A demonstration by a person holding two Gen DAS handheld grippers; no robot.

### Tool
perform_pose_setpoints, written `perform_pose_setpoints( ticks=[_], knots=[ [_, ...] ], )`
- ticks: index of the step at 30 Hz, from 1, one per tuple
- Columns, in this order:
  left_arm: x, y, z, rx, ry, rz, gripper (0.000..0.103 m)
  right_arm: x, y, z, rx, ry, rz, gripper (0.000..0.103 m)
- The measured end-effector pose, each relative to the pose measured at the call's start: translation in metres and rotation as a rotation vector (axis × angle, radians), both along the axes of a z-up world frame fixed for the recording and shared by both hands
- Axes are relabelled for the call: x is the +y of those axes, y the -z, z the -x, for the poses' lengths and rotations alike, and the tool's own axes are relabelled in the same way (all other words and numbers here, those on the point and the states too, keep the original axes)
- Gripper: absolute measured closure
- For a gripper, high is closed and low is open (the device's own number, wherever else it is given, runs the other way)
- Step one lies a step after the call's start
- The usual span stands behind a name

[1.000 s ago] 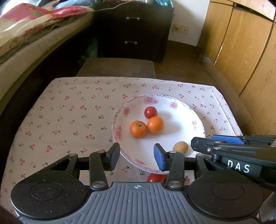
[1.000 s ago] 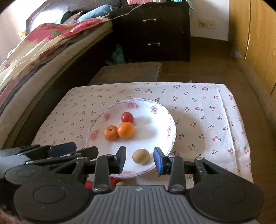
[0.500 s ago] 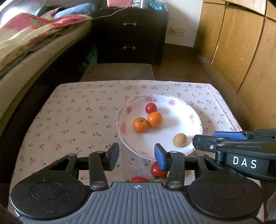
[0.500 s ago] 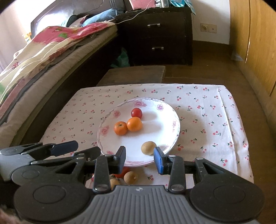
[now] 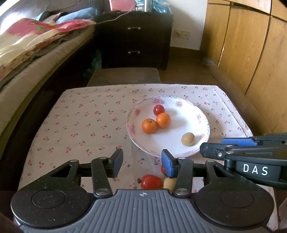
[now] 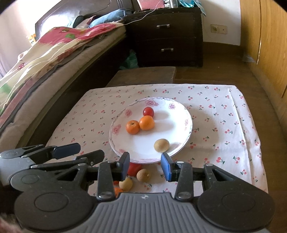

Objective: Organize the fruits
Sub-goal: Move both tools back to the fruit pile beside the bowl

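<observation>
White plate (image 6: 186,114) on bench holds two oranges (image 6: 140,124), tomato (image 6: 148,111), brown fruit (image 6: 161,145). Loose fruits (image 6: 142,175) remain beside rim. Left gripper (image 5: 141,162), right gripper (image 6: 145,165): jaws just widening, empty.

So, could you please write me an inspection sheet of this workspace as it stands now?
Surface: low table under a cherry-print cloth.
Job's things: flowered plate holds a small red fruit, two oranges touching, and a brown fruit apart near the front rim. On the cloth before the plate: a red fruit, two brown fruits, more partly hidden.
Clutter: nothing seen.
Grippers: left gripper and right gripper have just been opening; nothing between either's jaws.
Cables: white cable on the dark nightstand.
Surroundings: bed with bedding, wooden wardrobe.
</observation>
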State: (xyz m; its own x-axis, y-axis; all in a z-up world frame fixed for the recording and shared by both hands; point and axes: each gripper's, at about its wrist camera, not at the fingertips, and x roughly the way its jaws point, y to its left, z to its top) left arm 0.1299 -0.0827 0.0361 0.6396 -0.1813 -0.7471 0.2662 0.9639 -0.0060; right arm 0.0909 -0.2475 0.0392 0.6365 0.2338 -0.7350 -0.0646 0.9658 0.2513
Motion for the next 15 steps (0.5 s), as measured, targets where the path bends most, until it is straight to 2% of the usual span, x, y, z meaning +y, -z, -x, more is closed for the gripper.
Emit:
perform_pose_setpoints(
  ticks=[4, 15],
  knots=[
    [0.009, -0.001, 0.009, -0.002, 0.005, -0.005, 0.044, 0.005, 0.003, 0.012, 0.011, -0.022, -0.002, 0.056],
    [0.027, 0.001, 0.022, 0.004, 0.008, -0.018, 0.044, 0.023, 0.016, 0.038, 0.061, -0.088, 0.019, 0.056]
  ],
)
